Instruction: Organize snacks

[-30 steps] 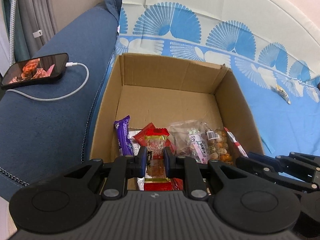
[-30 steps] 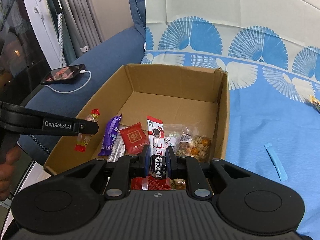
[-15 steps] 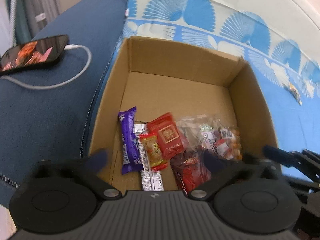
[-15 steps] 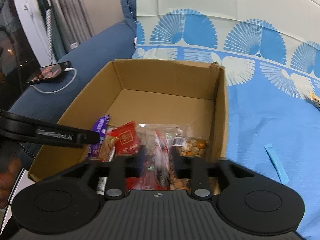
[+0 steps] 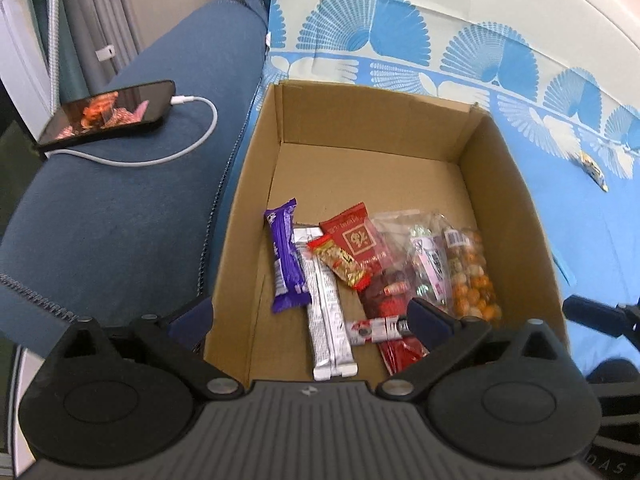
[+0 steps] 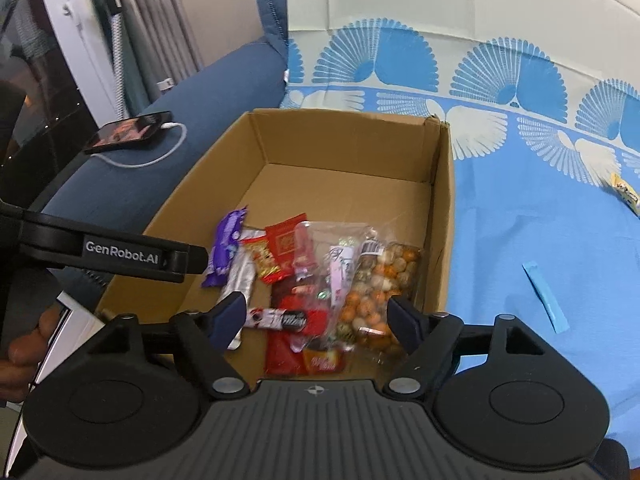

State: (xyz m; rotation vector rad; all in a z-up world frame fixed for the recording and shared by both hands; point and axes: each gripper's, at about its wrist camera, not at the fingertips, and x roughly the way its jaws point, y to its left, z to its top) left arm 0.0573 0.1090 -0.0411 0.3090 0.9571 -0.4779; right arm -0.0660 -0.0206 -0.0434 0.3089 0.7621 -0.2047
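An open cardboard box [image 5: 376, 120] [image 6: 340, 140] sits on a blue patterned cloth. In its near half lie a purple bar [image 5: 286, 262], silver sachets [image 5: 326, 312], a red-orange candy [image 5: 340, 264], a red packet [image 5: 354, 236], a bag of coated nuts [image 5: 468, 280] [image 6: 376, 284] and a coffee stick [image 5: 376, 330] [image 6: 280, 318]. My left gripper [image 5: 310, 318] hangs wide open over the box's near left, holding nothing. My right gripper [image 6: 316, 318] is over the near edge, its jaws opening, with the pads clear of the snacks below.
A phone [image 5: 108, 116] on a white cable lies on the blue sofa arm to the left. Outside the box, on the cloth to the right, lie a yellow candy [image 6: 626, 194] and a blue strip [image 6: 546, 298]. A hand [image 6: 24, 344] holds the left gripper.
The left gripper opened and dropped the red-orange candy into the box. The right gripper let go of the coffee stick, which now lies flat near the box's front.
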